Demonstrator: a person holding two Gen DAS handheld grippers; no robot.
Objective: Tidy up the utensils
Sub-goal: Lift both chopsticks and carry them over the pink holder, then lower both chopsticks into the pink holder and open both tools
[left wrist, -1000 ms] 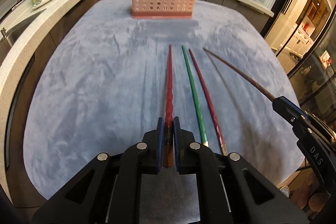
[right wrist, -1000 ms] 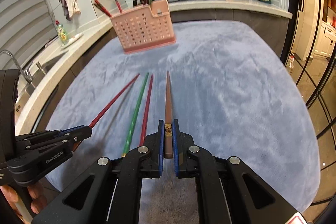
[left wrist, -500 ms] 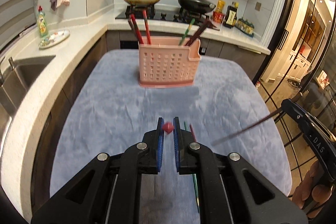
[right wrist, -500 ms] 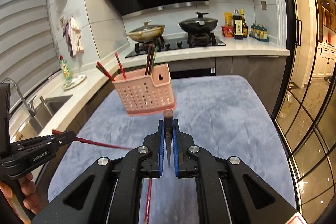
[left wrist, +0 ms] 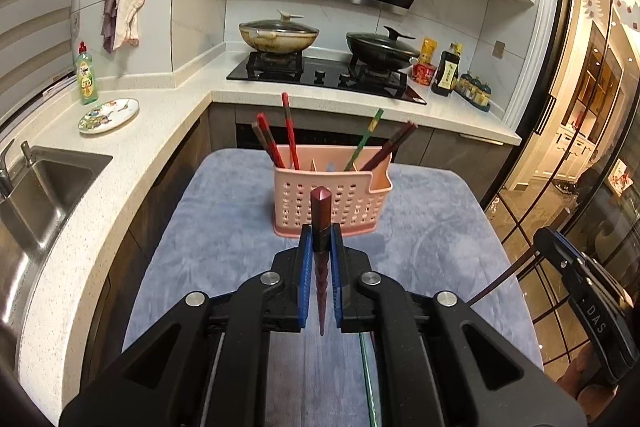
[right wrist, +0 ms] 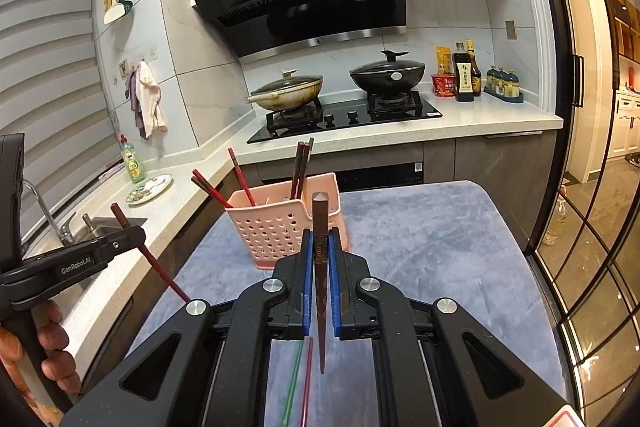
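A pink perforated utensil holder stands on the grey-blue mat ahead of both grippers, with several chopsticks upright in it; it also shows in the right wrist view. My left gripper is shut on a red twisted chopstick, held nearly upright above the mat. My right gripper is shut on a dark brown chopstick, also tilted up. A green chopstick and a dark red chopstick lie on the mat beneath.
A white counter with a sink, a patterned plate and a soap bottle runs along the left. A stove with two pans stands behind. Glass doors are on the right.
Both grippers have lifted their chopsticks off the mat and tipped them from lying flat to nearly upright. The view has risen and the holder now sits straight ahead.
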